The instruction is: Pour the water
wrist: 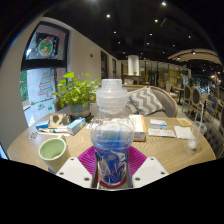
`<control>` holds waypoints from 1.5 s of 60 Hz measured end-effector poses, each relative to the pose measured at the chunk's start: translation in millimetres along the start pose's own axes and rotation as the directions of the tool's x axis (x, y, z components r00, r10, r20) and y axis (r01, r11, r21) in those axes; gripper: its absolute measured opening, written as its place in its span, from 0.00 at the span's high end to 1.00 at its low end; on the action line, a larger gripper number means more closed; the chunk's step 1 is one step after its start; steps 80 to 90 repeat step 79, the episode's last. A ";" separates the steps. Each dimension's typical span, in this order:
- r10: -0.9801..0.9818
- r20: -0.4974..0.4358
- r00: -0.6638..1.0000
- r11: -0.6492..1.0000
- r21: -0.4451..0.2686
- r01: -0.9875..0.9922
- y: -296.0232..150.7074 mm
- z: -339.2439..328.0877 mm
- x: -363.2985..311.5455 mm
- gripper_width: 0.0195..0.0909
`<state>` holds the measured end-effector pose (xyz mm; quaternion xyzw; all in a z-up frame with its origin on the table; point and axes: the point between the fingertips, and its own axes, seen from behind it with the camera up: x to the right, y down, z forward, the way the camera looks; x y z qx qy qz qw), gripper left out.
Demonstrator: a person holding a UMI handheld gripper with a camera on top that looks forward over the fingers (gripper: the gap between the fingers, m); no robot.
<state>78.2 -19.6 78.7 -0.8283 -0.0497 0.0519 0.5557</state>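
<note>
One bottle (111,135): upright, capped, holding clear water.
One cup (52,151): sitting on table (170,150), holding green liquid.
Gripper (112,172): fingers pressing the bottle's sides.

bottle (111,135) blocks straight ahead; cup (52,151) flanks left; bare table (165,155) open right.

White jaws, magenta pads (92,158) on inner faces
</note>
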 end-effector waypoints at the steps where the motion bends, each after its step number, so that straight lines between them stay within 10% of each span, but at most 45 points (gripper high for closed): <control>1: 0.001 -0.002 1.000 1.000 0.001 -0.001 0.0 -0.5 0.2 0.70; 9: 0.047 -0.011 0.999 0.998 -0.046 -0.048 6.5 0.4 4.8 0.52; 15: 0.066 -0.033 0.997 0.989 -0.128 -0.069 17.7 -5.7 8.3 0.06; 54: 0.092 -0.219 0.971 0.957 -0.249 -0.147 -31.8 -265.7 -68.6 0.08; 90: 0.008 -0.251 0.968 0.956 -0.281 -0.080 -25.7 -303.5 -81.1 0.08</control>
